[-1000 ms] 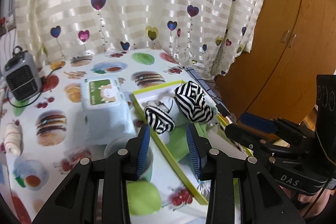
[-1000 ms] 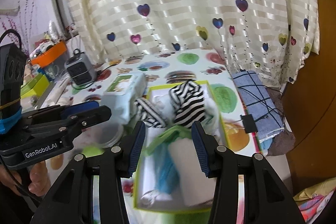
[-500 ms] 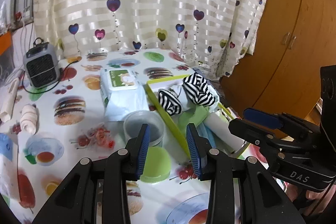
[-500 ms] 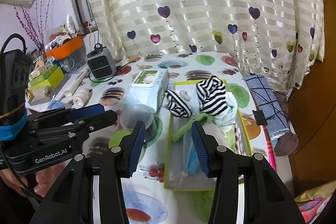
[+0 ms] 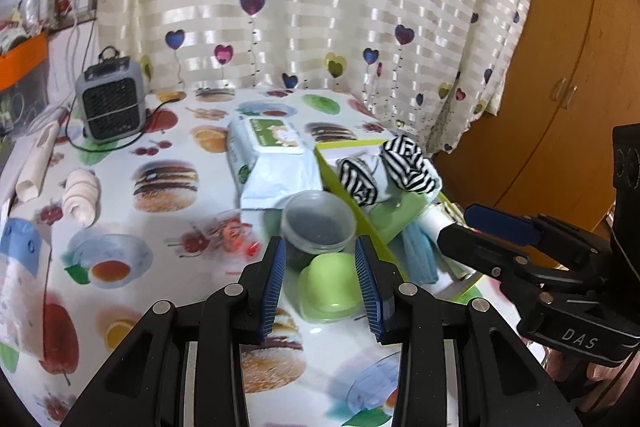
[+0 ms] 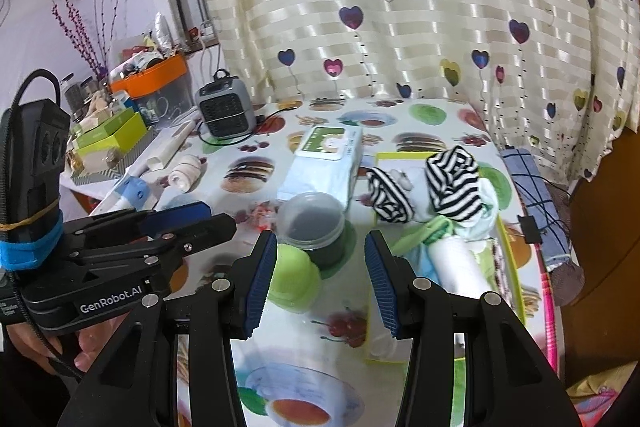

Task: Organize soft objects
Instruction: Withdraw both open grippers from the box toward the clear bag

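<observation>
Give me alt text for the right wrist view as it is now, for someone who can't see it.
Open, empty right tongs hover over a food-print tablecloth, a lime-rimmed tray holding striped socks and rolled cloths just beyond. A green ball, lidded tub and wipes pack lie left.

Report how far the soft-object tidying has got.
Done: two striped socks, a white roll and blue cloth lie in the yellow-rimmed tray. In hand: nothing; the left tool and right tool are both open and empty. Possibly left: the wipes pack and rolled cloth on the table.
</observation>
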`<state>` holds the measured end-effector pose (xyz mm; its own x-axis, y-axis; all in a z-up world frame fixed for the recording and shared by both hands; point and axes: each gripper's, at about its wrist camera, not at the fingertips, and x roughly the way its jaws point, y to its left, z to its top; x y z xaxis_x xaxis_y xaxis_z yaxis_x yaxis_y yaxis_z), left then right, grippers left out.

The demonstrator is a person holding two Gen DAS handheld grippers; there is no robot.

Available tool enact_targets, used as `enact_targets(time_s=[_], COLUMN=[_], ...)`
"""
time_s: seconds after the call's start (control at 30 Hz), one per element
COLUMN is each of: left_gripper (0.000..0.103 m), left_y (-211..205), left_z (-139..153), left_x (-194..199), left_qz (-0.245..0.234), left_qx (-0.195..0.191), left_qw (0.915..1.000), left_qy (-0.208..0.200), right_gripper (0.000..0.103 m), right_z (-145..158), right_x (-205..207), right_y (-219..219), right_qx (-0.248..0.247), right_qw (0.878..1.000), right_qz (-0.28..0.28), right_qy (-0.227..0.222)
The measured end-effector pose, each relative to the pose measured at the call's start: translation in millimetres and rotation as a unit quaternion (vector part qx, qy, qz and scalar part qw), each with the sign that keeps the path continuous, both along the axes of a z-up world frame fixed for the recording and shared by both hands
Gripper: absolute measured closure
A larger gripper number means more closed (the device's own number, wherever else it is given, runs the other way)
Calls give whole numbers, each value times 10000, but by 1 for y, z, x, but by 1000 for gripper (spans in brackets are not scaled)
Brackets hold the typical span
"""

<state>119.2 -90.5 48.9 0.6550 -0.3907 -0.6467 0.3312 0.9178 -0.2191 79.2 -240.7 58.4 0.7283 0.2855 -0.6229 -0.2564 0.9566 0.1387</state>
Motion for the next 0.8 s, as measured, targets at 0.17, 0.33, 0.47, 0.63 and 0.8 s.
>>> enact_targets(time_s=[0.17, 0.33, 0.47, 0.63, 0.8], left_gripper=[69, 69, 69, 69, 65], left_y=[18, 38, 48, 53, 52], left_z=[-8, -20, -31, -46, -59], left_x=[3, 12, 23, 38, 53], left_qz=[149, 369, 490, 543, 550], left_qx=[-60, -109, -122, -103, -101], left_qw=[9998, 9990, 9980, 9968, 9954], left_qy=[90, 222, 372, 579, 777], right_gripper=[51, 39, 39, 39, 39], right_z=[-3, -8, -11, -14, -18], right_x=[4, 9, 13, 21, 29], right_y=[10, 16, 23, 27, 25], right_qx=[5, 47, 7, -31, -20], right_qw=[9999, 9998, 9994, 9991, 9990], right_qz=[107, 191, 301, 363, 357], right_qy=[14, 99, 165, 237, 281])
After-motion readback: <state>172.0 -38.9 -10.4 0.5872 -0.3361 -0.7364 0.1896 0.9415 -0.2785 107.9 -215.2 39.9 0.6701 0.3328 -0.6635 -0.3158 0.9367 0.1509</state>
